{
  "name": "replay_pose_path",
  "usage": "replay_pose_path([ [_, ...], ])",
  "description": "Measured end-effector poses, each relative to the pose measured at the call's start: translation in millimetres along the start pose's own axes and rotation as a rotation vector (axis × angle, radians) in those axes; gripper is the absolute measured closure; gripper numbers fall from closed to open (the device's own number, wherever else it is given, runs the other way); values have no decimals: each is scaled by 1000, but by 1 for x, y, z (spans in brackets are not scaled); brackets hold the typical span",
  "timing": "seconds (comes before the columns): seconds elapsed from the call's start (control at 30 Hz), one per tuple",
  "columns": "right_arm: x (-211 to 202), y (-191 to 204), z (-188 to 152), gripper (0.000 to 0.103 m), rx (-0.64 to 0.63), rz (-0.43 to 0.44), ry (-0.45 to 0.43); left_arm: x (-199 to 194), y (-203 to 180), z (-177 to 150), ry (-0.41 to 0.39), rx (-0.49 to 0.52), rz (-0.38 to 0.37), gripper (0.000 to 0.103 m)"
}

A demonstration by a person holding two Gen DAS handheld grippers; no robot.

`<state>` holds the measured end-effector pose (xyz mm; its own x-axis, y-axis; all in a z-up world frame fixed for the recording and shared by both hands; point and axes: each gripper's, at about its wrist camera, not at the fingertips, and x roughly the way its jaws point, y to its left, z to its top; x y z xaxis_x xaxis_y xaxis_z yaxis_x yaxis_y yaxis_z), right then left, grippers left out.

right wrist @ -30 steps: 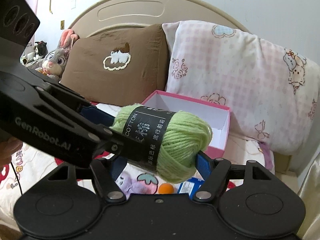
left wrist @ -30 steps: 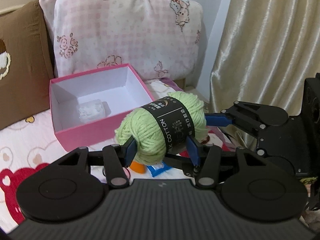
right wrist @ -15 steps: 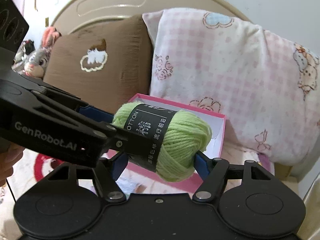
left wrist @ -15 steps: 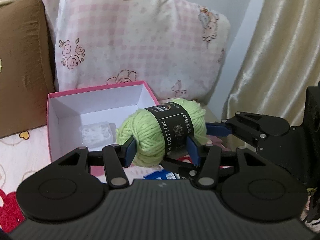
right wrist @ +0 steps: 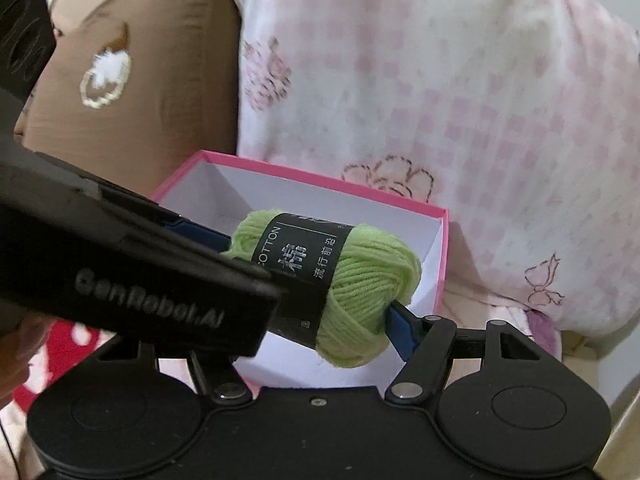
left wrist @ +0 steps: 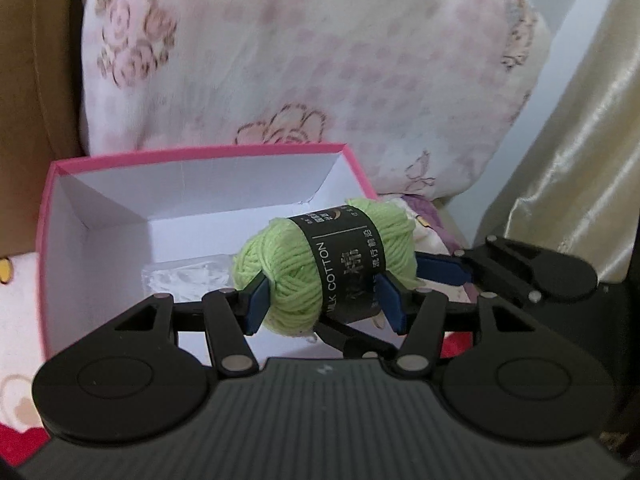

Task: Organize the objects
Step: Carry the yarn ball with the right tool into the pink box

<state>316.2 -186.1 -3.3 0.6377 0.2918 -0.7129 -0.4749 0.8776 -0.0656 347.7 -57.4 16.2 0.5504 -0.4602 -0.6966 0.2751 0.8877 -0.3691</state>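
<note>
brown pillow (right wrist: 132, 92): left of the pink box, behind it
pink box (left wrist: 192, 158): open, white inside, on the bed; landmark
clear packet (left wrist: 180, 278): on the box floor, partly hidden by yarn
green yarn ball (left wrist: 320, 264): black label band, held in air over the box's near right part
left gripper (left wrist: 324, 300): blue pads pinching both sides of the yarn
right gripper (right wrist: 320, 312): clamped on yarn too, only the right pad is seen
floral pillow (left wrist: 300, 60): directly behind box
curtain (left wrist: 580, 140): right of box
</note>
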Motion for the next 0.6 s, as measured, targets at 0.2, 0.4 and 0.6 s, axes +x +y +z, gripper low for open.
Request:
replay_pose_path([
  [0.2,30,0,-1,40,-26,5,33,29,35,0,-1,-125,-9,48],
  [0.4,42,5,-8,46,-58,-44,35,48,50,3,12,-181,-35,48],
  [0.6,50,9,-12,46,-136,-114,46,58,41,5,31,-145,-8,48],
])
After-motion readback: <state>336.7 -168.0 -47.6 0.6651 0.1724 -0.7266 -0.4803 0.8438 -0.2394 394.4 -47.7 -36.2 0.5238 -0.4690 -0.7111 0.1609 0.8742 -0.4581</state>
